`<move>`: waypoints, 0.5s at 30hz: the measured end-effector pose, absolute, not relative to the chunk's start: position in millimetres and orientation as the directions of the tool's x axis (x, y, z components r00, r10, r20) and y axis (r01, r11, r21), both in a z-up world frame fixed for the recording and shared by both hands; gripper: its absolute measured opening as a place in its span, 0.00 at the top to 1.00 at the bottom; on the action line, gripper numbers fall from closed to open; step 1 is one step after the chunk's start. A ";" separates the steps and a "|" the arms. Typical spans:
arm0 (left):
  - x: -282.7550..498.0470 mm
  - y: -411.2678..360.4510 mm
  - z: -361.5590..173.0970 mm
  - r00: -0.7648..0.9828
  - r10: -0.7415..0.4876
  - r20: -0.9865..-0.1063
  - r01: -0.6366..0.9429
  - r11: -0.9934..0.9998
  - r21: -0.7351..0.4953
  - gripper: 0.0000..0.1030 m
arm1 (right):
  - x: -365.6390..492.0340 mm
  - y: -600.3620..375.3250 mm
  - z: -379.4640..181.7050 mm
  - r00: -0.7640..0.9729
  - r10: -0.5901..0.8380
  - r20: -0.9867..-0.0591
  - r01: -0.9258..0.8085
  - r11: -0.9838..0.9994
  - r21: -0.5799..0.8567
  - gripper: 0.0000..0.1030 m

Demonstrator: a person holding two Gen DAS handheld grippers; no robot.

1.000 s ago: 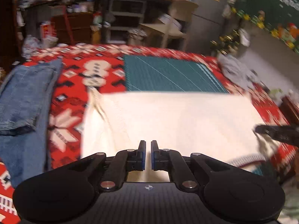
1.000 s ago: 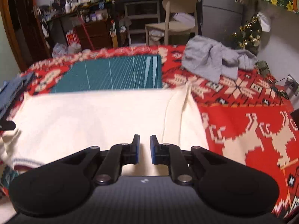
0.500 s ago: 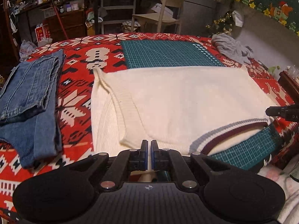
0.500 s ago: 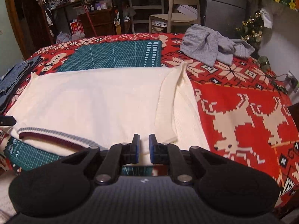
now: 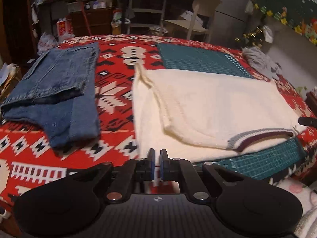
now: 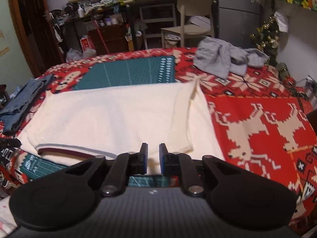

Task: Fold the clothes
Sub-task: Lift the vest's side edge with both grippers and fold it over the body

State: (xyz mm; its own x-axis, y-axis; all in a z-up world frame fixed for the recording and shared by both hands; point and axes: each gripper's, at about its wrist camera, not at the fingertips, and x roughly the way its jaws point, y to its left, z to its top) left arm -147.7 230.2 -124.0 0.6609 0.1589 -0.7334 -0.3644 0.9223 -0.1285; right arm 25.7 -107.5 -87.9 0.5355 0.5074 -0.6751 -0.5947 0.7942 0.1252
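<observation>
- My left tool sits low over the near edge of the worktop, pointing across it, pads nearly together with a thin slit between them and nothing held.
- My right tool is at the same near edge, its pads parted by a wider gap, also empty.
- The cream sweater lies flat in the middle of the worktop, on the red patterned cloth and partly over a green cutting mat; its striped collar faces the near edge.
- Only the left view shows the folded jeans fully, near the left edge.
- Only the right view shows the crumpled grey garment fully, at the far right corner.
</observation>
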 end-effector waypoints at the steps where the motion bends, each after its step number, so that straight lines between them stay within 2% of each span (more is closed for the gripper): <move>1: -149.1 231.3 -123.5 0.661 0.162 -0.733 -0.370 0.920 -0.131 0.95 | 25.3 -105.2 -87.4 0.536 0.510 -0.673 -0.597 0.792 0.125 0.88; 6: -156.6 229.0 -119.2 0.650 0.214 -0.729 -0.396 0.914 -0.084 0.94 | 23.5 -98.9 -87.3 0.531 0.521 -0.668 -0.605 0.786 0.131 0.88; 8: -160.3 230.1 -118.4 0.649 0.228 -0.726 -0.409 0.909 -0.080 0.86 | 22.1 -98.4 -87.6 0.527 0.527 -0.667 -0.609 0.782 0.136 0.87; 9: -162.2 231.8 -118.3 0.651 0.226 -0.724 -0.414 0.906 -0.089 0.77 | 21.4 -98.1 -87.8 0.525 0.529 -0.667 -0.611 0.780 0.139 0.87; 10: -163.7 233.5 -118.2 0.655 0.220 -0.723 -0.417 0.903 -0.103 0.74 | 20.6 -97.9 -87.9 0.522 0.532 -0.666 -0.613 0.778 0.141 0.86; 15: -153.5 239.8 -121.0 0.663 0.189 -0.724 -0.417 0.897 -0.148 0.73 | 19.7 -95.1 -85.9 0.519 0.546 -0.657 -0.620 0.770 0.150 0.83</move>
State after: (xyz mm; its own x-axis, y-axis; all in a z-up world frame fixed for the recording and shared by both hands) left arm -153.5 239.8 -121.0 0.6633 0.1889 -0.7241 -0.4169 0.8968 -0.1479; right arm 19.7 -95.1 -85.9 0.5194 0.5459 -0.6574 -0.6201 0.7701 0.1496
